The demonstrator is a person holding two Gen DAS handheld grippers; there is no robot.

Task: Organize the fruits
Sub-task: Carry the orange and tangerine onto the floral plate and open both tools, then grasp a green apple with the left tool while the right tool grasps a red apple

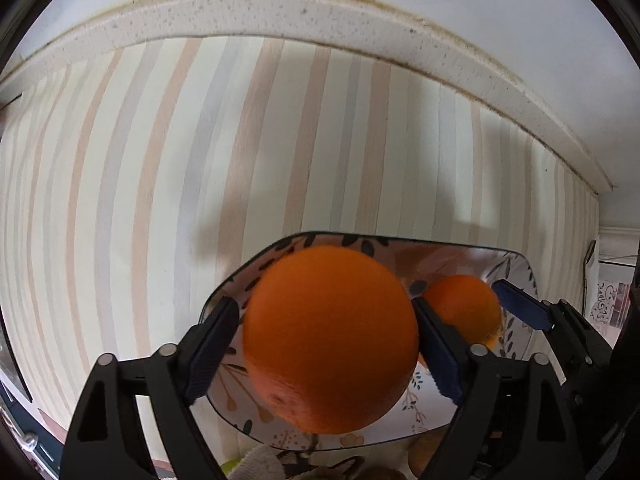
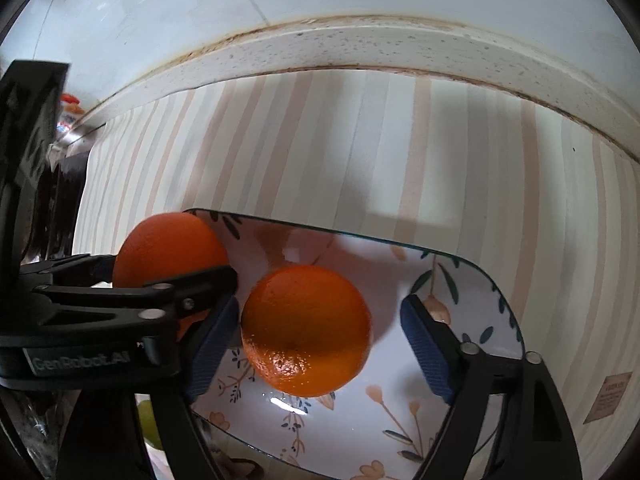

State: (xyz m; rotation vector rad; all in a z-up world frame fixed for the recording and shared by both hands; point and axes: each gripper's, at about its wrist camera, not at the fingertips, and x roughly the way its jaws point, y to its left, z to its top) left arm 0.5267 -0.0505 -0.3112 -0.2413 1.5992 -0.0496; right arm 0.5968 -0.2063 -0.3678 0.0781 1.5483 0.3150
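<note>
1. 2 handheld claws point steeply down over a rounded-square ceramic plate with a leaf and flower print, which sits on a table covered in a pale cloth with pink and grey stripes.
2. The left claw is spread around a large round orange. Its blue pads sit just beside the fruit on both sides. Whether they press on it cannot be told from this view; in the right wrist view its fingers appear apart from the skin.
3. The right claw is spread wide around a second round orange. There is a clear gap on the right side, and the left pad is close to or barely touching the fruit. This orange rests on the plate.
4. Both oranges lie over the plate, side by side and near each other.
5. Progress, as a judgement: these 2 oranges look delivered and released or nearly so.
6. A pale green fruit-like shape shows below the plate's edge, so more sorting may remain.
</note>
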